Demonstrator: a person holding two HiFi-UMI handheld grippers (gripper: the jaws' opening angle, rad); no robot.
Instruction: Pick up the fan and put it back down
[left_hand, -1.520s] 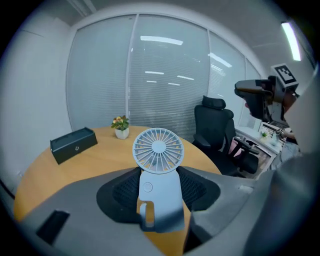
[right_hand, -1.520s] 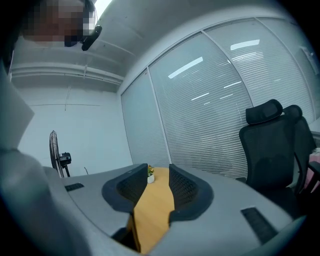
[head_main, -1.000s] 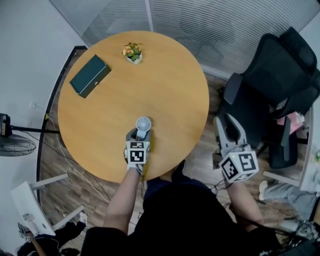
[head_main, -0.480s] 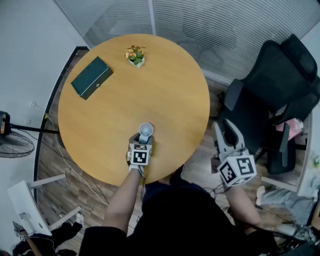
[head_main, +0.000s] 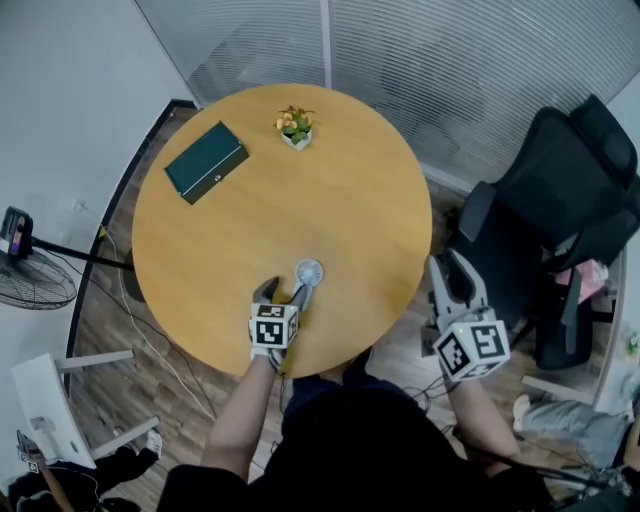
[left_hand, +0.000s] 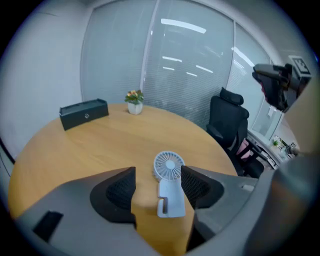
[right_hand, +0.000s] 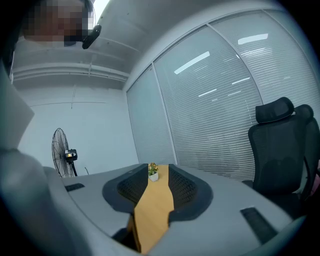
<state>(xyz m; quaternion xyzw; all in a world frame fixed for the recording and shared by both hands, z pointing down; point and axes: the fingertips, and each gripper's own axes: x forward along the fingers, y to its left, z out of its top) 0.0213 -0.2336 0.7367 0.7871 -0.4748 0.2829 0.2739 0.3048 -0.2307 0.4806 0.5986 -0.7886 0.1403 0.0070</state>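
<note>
— Fan (head_main: 309, 272) position and condition?

— On the round table (head_main: 340, 190), apparently lying flat with its grille away from the person and its handle towards them. It is close to the rim on the person's side. It sits between the jaws of the left gripper (head_main: 282, 292), which are opening. Neither pad presses on it, so it is released. The right pad stands just beside the handle and the left pad is well clear.

— Hazards?

— In my judgement, the main one is the pull-back. If the left gripper drifts sideways as it retreats, the right pad could catch the handle and drag the fan towards the rim behind it. There is little table on that side to stop it.

— And the other tool?

— The right gripper (head_main: 452, 265) is to the right of the fan, off the table, with its jaws parted on nothing. It poses no risk where it hangs.

— Clearances?

— There is broad bare wood beyond the fan. A dark box (head_main: 206, 161) and a small potted plant (head_main: 295, 127) stand well apart from it at the far side. An office chair (head_main: 560, 200) crowds the floor to the fan's right.
</note>
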